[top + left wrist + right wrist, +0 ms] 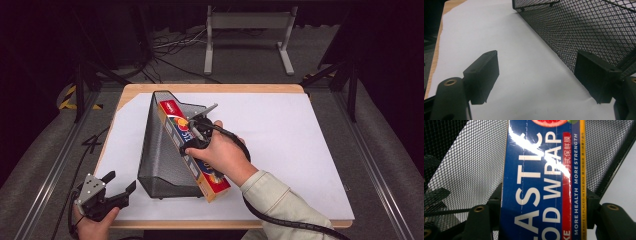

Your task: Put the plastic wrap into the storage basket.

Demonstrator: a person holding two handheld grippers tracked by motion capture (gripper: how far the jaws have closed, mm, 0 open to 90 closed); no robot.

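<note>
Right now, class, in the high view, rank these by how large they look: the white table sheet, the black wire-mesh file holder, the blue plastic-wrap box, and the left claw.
1. White table sheet
2. Black wire-mesh file holder
3. Blue plastic-wrap box
4. Left claw, though it sits nearest the camera, which flatters it.

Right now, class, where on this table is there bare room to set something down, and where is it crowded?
The white sheet lies bare to the right of the plastic wrap box, out to the table's right edge. A narrower strip runs left of the mesh file holder. It is crowded around the holder, where the right gripper grips the box; the left gripper waits open at its near-left corner.
</note>
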